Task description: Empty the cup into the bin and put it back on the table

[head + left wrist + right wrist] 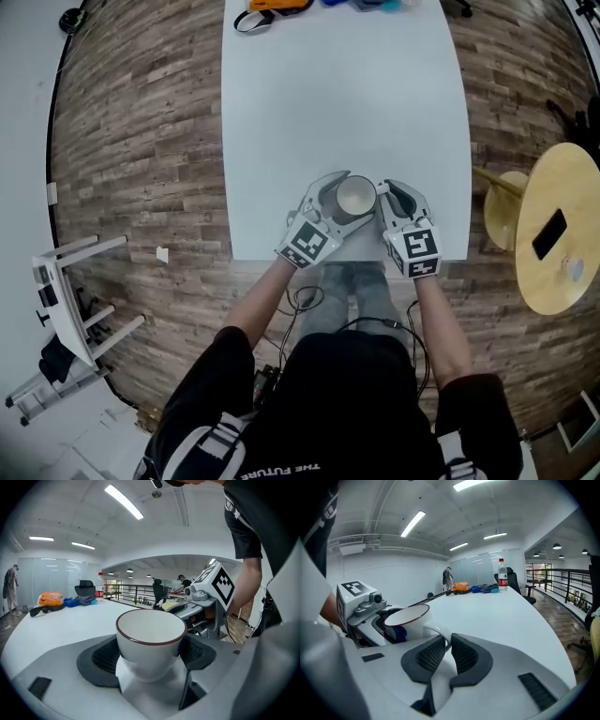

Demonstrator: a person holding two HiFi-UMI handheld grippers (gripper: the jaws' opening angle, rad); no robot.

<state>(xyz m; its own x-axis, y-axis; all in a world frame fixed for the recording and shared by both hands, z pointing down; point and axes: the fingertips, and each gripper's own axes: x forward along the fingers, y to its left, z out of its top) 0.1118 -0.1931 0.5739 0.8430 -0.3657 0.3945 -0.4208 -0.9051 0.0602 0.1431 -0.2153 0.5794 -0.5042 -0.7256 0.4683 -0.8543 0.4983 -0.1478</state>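
Cup point(355, 198) empty, upright at table's point(347, 94) 6 o'clock edge; left gripper point(151, 654) clamps body, right gripper point(446, 645) pinches handle point(435, 631), likely for steady set-down.

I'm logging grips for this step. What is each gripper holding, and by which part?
Both hold the white cup: the left gripper clamps its body from both sides, and the right gripper pinches its handle.
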